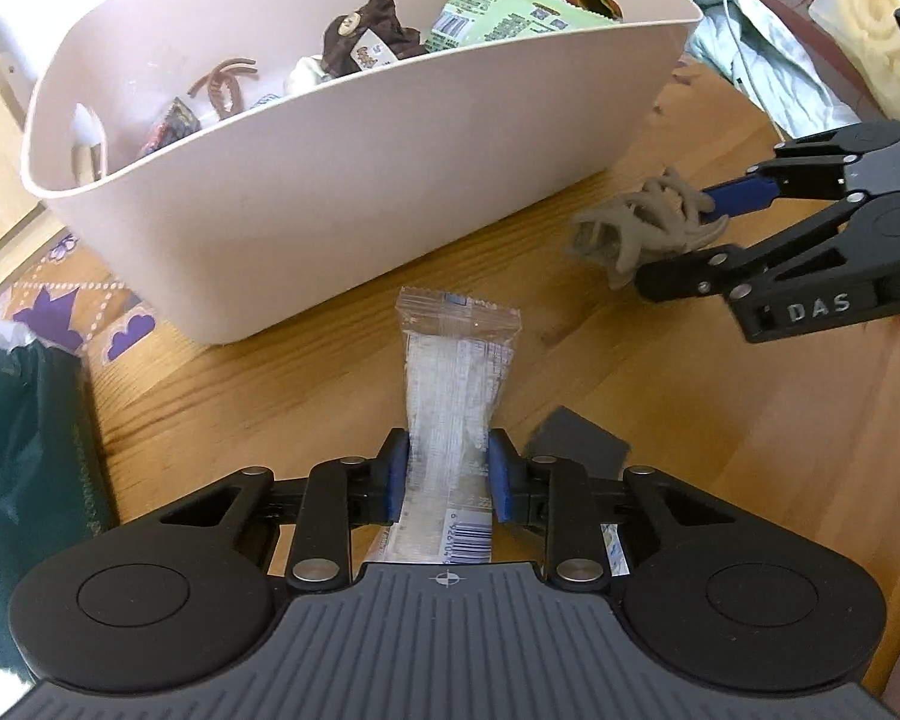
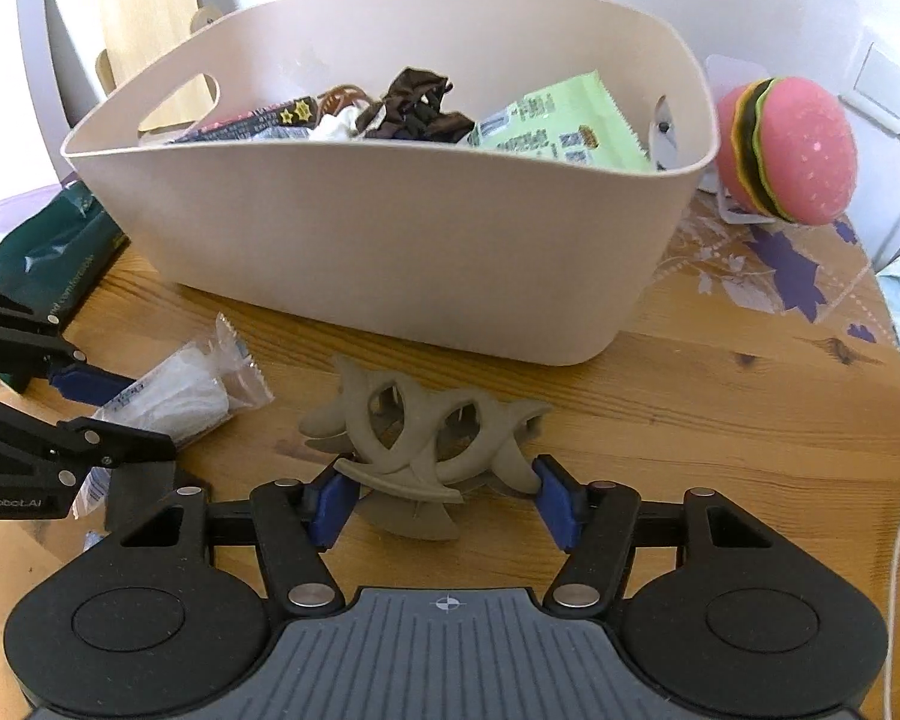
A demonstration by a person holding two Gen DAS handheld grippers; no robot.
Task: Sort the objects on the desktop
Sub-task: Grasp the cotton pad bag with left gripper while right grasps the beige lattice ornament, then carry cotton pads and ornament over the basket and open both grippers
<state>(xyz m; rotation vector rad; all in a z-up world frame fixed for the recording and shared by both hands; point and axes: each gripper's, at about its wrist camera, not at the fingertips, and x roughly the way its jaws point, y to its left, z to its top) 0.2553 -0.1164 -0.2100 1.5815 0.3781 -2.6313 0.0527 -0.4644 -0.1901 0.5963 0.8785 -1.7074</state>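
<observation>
My left gripper (image 1: 447,468) is shut on a clear plastic snack packet (image 1: 450,384) that points toward the beige bin (image 1: 330,210); the packet (image 2: 192,390) and left gripper (image 2: 144,414) also show in the right wrist view. My right gripper (image 2: 438,501) is shut on a taupe hair claw clip (image 2: 426,450) just above the wooden table (image 2: 720,420), in front of the bin (image 2: 390,252). In the left wrist view the clip (image 1: 642,228) sits in the right gripper (image 1: 690,234). The bin holds a green packet (image 2: 558,126), a brown scrunchie (image 2: 414,108) and other small items.
A dark green bag (image 1: 24,480) lies at the table's left edge. A small grey square (image 1: 576,441) lies by the left gripper. A pink burger toy (image 2: 792,150) stands right of the bin. Cloth (image 1: 762,66) and a cream roll (image 1: 870,30) lie beyond the table.
</observation>
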